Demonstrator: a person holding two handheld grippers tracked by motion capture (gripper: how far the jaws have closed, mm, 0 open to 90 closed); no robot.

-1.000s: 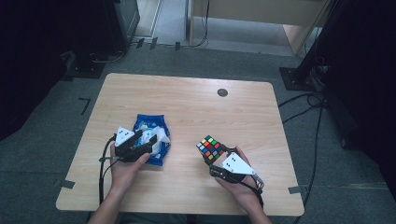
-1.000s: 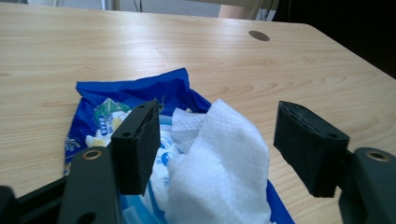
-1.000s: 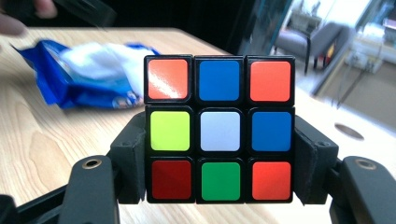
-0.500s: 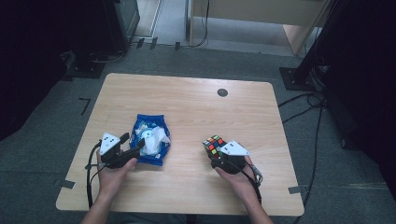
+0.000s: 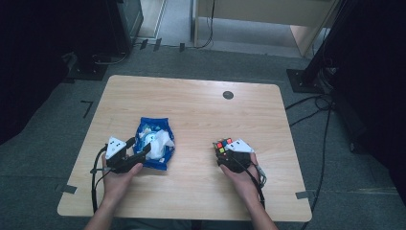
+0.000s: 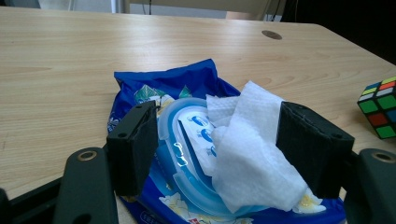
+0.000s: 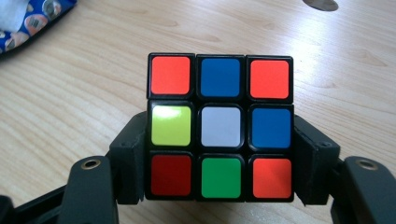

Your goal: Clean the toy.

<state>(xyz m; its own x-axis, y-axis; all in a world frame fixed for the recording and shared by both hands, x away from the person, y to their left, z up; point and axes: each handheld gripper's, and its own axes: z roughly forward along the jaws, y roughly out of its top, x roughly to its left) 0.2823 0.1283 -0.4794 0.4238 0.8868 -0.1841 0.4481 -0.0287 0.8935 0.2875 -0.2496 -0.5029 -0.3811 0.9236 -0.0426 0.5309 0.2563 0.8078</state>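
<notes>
Your left gripper (image 5: 143, 154) lies low over the light wooden table (image 5: 191, 115), its black jaws pointing right onto the near left edge of the crinkled blue plastic wipes pack (image 5: 154, 143), with the white tissue (image 5: 160, 140) sticking out of the pack just beyond the jaw tips. Your right gripper (image 5: 224, 152) sits well apart to the right, its jaws reaching away from you with the multicoloured puzzle cube (image 5: 222, 146) right at their tips; from above you cannot tell whether the pads press it. Farther ahead of that gripper, a small round dark grommet (image 5: 228, 95) sits in the tabletop.
</notes>
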